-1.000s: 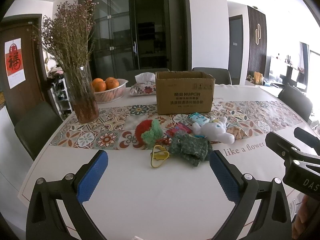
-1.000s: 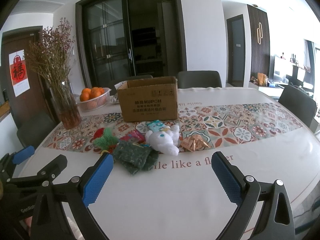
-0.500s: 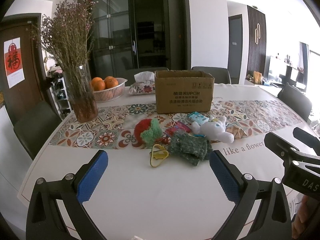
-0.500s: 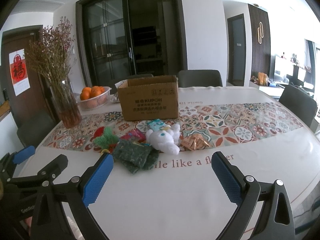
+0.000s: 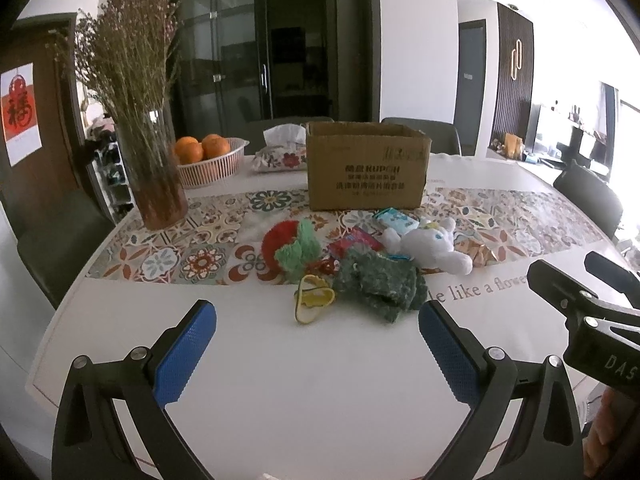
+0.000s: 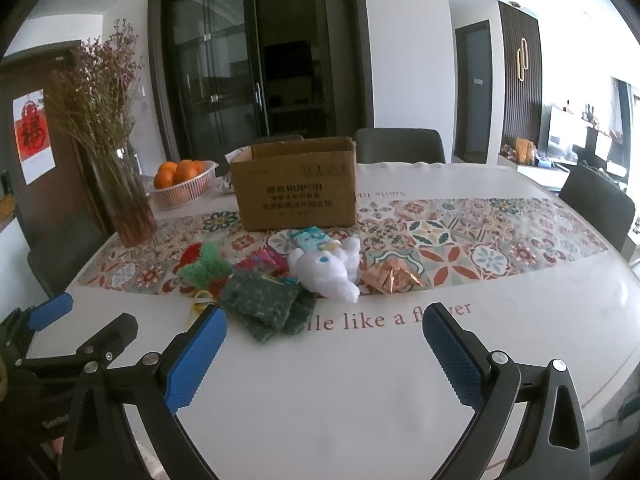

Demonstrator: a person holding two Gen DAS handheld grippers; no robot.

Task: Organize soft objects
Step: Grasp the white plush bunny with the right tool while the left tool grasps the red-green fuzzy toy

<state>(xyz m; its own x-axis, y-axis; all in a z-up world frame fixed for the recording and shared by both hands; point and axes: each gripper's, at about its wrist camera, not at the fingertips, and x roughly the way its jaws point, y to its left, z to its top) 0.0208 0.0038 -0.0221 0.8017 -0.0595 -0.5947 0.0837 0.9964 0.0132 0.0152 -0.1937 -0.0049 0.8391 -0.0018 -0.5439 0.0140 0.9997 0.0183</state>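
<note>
Almost nothing has changed in the last second: your left gripper [image 5: 316, 344] and right gripper [image 6: 324, 344] have only crept a touch closer to the pile, jaws on both spread wide, nothing held. So the task is not really started; every soft thing is still on the table [image 5: 280, 380], none boxed as far as you can see.

Cardboard box [image 5: 366, 168] stands well beyond both sets of fingertips, top open, inside hidden from these angles. White basket [image 5: 214, 168], far beyond your left fingers and to their left, holds oranges [image 5: 202, 148]. Glass vase [image 5: 154, 176] further left holds dried flowers.

The soft pile lies ahead of the fingers, between them and the box. White plush [image 6: 334, 268] is ahead of your right gripper, toward its left finger. Green knit piece [image 6: 264, 302] is just beyond that left fingertip. Red-and-green fuzzy toy [image 5: 292, 246] is ahead of your left gripper. Yellow loop [image 5: 312, 300] is nearest the left gripper, roughly centred.
</note>
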